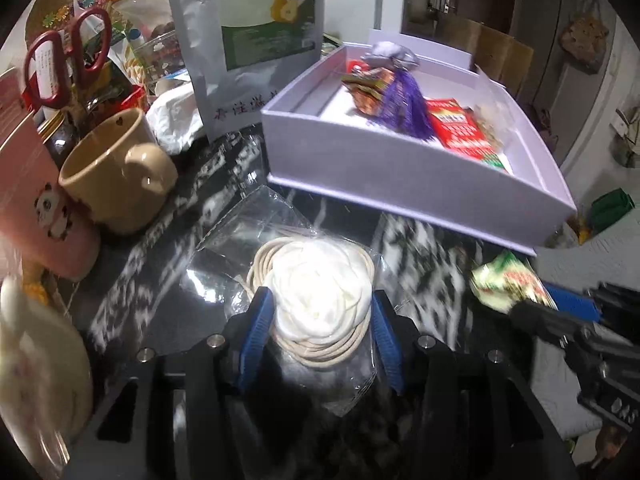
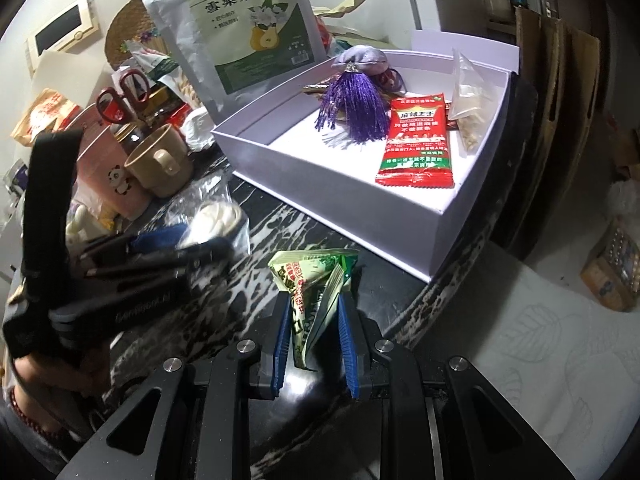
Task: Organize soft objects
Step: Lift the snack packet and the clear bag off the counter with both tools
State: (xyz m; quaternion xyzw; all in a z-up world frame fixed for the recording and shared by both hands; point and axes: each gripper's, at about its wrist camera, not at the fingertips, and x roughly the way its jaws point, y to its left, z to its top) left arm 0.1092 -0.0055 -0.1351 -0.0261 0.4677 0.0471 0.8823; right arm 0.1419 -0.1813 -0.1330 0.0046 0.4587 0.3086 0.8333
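Observation:
My left gripper (image 1: pixel 320 308) is shut on a clear bag holding a white fabric flower with beige hair ties (image 1: pixel 316 300), just above the dark marble table; it also shows in the right wrist view (image 2: pixel 218 216). My right gripper (image 2: pixel 314 312) is shut on a crumpled green-and-white snack packet (image 2: pixel 316 280), which also shows in the left wrist view (image 1: pixel 506 282). A lavender box (image 1: pixel 360 164) (image 2: pixel 408 236) lies ahead, holding a purple tassel sachet (image 2: pixel 356 104), a red packet (image 2: pixel 416 140) and a clear bag (image 2: pixel 466 96).
A beige mug (image 1: pixel 116 172), a pink panda cup (image 1: pixel 40 216), red scissors (image 1: pixel 68 56) and a large white pear-tea pouch (image 1: pixel 252 40) crowd the left and back. A white leaf-patterned cloth (image 2: pixel 540 360) lies at the right.

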